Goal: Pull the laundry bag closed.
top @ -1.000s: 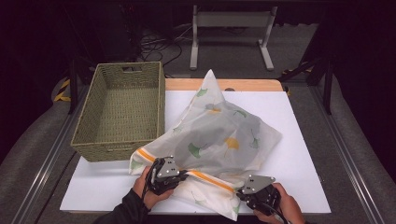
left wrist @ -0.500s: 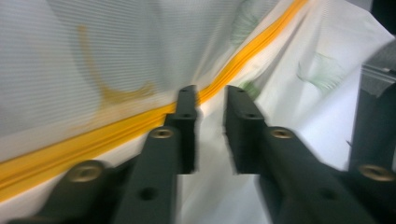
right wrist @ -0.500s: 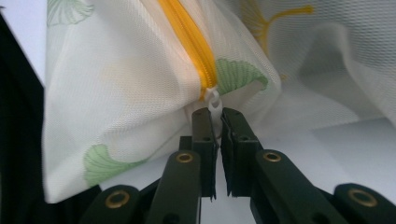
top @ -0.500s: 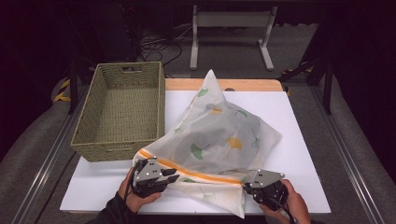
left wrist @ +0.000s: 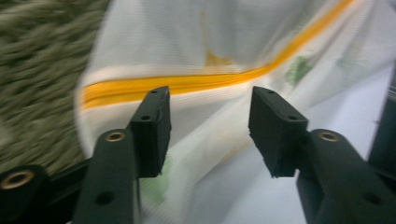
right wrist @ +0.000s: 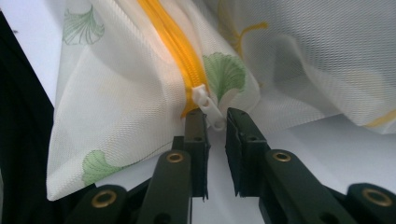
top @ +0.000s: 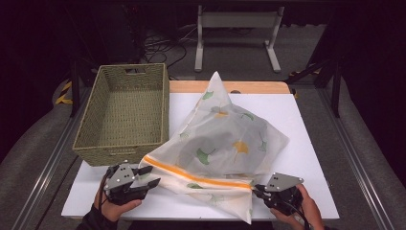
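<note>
High view: one mesh bag (top: 225,143) lies on the white tabletop (top: 306,120) beside one wicker basket (top: 127,112). Two grippers sit at its zipper (top: 196,176) ends. The left gripper (top: 149,176) has just been opening, nothing pinched; the right gripper (top: 254,190) has just eased apart, the zipper pull (right wrist: 208,109) at its tips, unclamped.

1. The left hand-held gripper (top: 143,176) sits farther left than in the earlier pictures, now near the front corner of the basket (top: 125,115), and its jaws have just been opening, with a clear gap and no cloth pinched.
2. The mesh bag (top: 225,143) is stretched wider along its orange zipper (top: 196,176).
3. The right hand-held gripper (right wrist: 215,122) has just been opening; the white zipper pull (right wrist: 208,107) stands in the narrow gap.
</note>
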A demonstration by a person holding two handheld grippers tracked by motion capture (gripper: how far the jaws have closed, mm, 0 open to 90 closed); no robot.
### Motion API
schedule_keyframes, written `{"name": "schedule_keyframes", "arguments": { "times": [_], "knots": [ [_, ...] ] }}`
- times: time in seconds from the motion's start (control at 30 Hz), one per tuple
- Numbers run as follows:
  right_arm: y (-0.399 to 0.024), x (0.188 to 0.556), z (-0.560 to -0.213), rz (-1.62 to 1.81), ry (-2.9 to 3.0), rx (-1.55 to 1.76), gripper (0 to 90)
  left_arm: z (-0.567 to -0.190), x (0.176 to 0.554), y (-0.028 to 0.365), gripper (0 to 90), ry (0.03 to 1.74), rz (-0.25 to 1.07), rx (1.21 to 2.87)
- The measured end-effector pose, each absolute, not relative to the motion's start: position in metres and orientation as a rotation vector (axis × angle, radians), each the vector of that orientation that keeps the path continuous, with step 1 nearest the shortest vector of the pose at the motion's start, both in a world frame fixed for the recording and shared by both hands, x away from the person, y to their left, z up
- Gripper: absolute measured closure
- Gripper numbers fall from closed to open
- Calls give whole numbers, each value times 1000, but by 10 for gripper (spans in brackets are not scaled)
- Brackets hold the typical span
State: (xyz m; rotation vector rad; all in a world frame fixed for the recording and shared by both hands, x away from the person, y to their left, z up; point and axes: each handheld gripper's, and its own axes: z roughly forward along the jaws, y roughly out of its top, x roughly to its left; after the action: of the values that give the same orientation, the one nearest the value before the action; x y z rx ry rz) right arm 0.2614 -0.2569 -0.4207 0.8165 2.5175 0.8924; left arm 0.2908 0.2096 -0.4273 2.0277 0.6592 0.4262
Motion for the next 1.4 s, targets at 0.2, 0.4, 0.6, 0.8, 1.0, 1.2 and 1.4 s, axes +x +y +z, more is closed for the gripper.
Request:
{"name": "schedule_keyframes", "arguments": {
  "times": [0.2, 0.4, 0.6, 0.8, 1.0, 1.2, 1.4],
  "knots": [
    [-261, 261, -417, 933, 2472, 811, 697, -430, 291, 228, 316, 711, 510, 2020],
    [-269, 262, -411, 967, 2397, 812, 545, -434, 291, 251, 187, 790, 553, 1974],
    [-283, 269, -411, 985, 2311, 847, 391, -445, 293, 257, 134, 825, 520, 2007],
    [-295, 276, -416, 975, 2267, 887, 310, -453, 295, 259, 121, 840, 506, 2035],
    [-312, 281, -425, 975, 2217, 926, 240, -455, 296, 257, 106, 837, 486, 2037],
    [-331, 281, -435, 1088, 2126, 982, 166, -455, 296, 262, 89, 820, 481, 2000],
    [-334, 282, -438, 1138, 2104, 989, 107, -456, 297, 263, 77, 828, 493, 1980]
  ]
}}
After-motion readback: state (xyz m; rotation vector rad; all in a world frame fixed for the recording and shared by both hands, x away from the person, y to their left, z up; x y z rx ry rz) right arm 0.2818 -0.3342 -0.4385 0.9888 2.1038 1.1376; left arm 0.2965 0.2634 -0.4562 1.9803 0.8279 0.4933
